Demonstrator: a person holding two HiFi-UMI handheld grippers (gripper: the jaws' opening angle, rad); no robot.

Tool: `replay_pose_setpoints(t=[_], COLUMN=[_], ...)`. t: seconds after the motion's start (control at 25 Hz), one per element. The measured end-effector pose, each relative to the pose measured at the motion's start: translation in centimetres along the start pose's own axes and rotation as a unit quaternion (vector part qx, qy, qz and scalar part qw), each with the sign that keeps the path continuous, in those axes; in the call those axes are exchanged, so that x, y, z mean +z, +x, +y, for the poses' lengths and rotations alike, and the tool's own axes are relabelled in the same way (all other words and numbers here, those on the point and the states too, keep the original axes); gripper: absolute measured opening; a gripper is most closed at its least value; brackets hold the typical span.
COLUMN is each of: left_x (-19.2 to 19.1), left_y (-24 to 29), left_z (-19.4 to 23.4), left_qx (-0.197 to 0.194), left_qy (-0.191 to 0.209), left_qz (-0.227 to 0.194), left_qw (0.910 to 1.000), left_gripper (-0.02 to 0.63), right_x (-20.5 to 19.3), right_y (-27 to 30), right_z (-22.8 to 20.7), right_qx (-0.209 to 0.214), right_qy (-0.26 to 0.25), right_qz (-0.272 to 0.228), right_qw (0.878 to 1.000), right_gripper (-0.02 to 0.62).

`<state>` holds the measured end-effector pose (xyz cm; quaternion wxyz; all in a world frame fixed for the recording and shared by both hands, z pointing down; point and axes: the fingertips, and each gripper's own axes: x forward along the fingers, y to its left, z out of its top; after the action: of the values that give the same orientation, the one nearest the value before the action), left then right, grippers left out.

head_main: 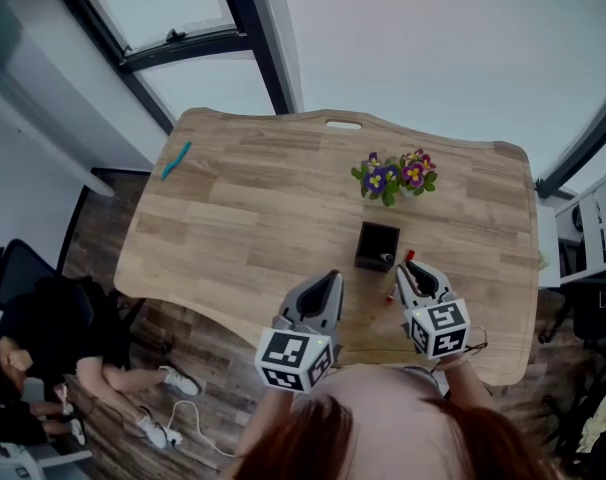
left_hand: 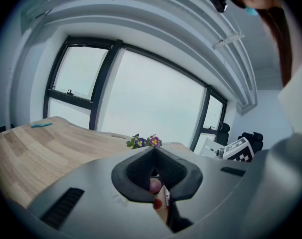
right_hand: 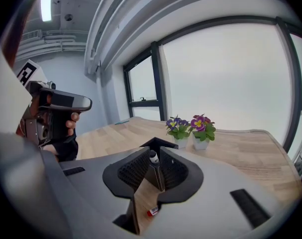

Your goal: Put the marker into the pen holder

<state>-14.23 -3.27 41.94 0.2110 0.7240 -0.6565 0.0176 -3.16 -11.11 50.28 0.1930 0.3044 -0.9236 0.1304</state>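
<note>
The black pen holder [head_main: 376, 246] stands mid-table, in front of both grippers. A marker with a whitish top [right_hand: 153, 157] sticks up in it and shows through the gap of my right gripper [right_hand: 154, 156]. The right gripper [head_main: 415, 271] hovers just right of the holder, jaws a little apart with nothing between them. A red marker [head_main: 391, 294] lies on the table by its left jaw; one end [right_hand: 152, 211] shows under the jaws. My left gripper [head_main: 332, 278] hangs shut and empty near the front edge, left of the holder.
Two small pots of purple flowers [head_main: 394, 177] stand behind the holder. A teal pen [head_main: 176, 160] lies at the table's far left corner. A person sits on the floor [head_main: 43, 353] at lower left. A white cabinet [head_main: 595, 230] is beyond the right edge.
</note>
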Motion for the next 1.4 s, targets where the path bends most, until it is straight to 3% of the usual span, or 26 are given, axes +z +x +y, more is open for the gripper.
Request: replay_pose_setpoints(t=[1.12,1.4], left_x=[-1.6,-2.0], left_y=[0.8,1.3], left_z=[-0.8,-1.0], left_qx=[-0.067,-0.083], left_qy=[0.016,0.018], left_qz=[0.042,0.054], left_qw=[0.9967,0.9949], left_gripper=[0.002,0.002], right_x=[-4.8,-6.5], right_y=[-1.4,-1.3], right_z=[-0.2,0.2], right_qx=[-0.080,-0.092], right_qy=[0.024,0.054], right_qz=[0.039,0.049], right_qw=[0.996,0.993], right_gripper=[0.048,0.048])
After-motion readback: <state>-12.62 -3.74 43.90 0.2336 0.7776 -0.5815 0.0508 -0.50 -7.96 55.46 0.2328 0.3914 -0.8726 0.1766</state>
